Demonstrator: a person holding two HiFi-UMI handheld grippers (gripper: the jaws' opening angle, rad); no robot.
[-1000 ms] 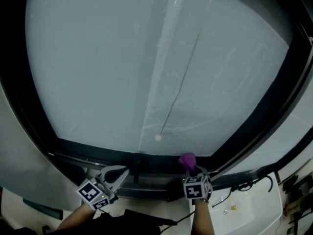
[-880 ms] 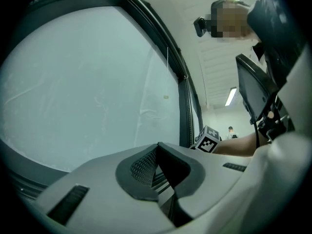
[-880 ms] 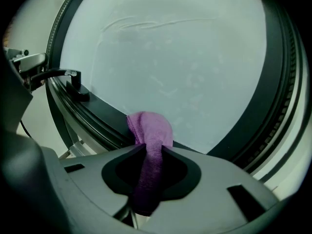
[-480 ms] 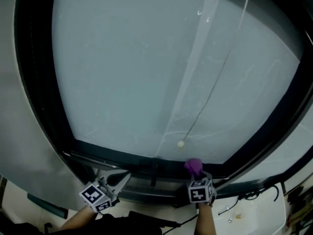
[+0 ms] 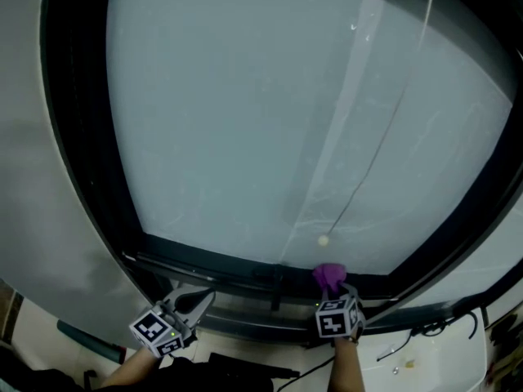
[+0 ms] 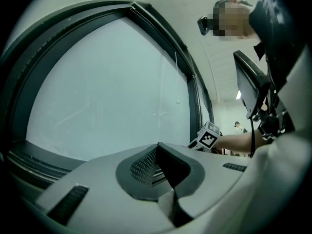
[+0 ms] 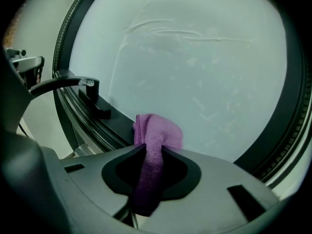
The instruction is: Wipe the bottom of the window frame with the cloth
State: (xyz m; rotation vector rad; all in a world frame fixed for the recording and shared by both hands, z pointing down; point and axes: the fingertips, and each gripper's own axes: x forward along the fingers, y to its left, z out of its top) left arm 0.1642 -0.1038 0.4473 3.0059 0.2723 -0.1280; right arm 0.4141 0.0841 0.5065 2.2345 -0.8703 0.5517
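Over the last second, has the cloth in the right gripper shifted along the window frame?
Yes. The purple cloth has slid left along the bottom frame, closing the gap to the window handle.

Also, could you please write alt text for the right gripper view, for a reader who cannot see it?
The right gripper is shut on a purple cloth, whose bunched end sits at the dark bottom window frame, below pale frosted glass. To the left, a dark window handle sticks out from the frame.
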